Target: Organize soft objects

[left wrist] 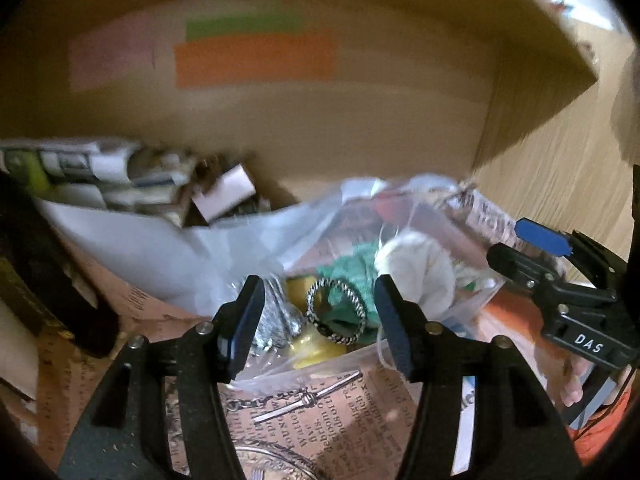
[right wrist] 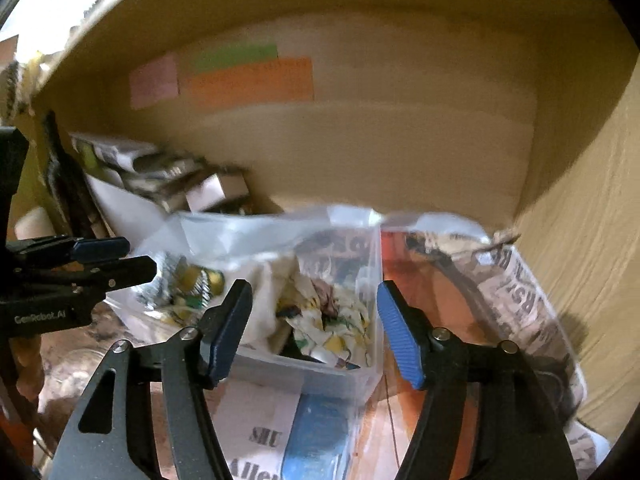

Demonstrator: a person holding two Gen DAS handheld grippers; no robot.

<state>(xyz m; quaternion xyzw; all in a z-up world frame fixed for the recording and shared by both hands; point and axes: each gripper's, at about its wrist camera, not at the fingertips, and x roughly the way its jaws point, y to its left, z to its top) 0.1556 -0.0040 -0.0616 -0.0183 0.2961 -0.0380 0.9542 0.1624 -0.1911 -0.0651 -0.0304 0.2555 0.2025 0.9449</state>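
Clear plastic bag [left wrist: 256,248] of soft items, apparently fabrics, lies just ahead of both fingertip pairs inside cardboard box [right wrist: 400,152]. Left gripper [left wrist: 318,320] and right gripper [right wrist: 316,328] stand open, holding nothing.

Warm, dim yellowish light fills both views, with bright daylight blown out only at the far upper corners. The cardboard wall [left wrist: 360,128] and its coloured labels [left wrist: 256,60] are smeared by motion blur. The clear plastic bag [right wrist: 256,236] catches soft glare. Fisheye bending curves every edge, and black vignetting rings both pictures.
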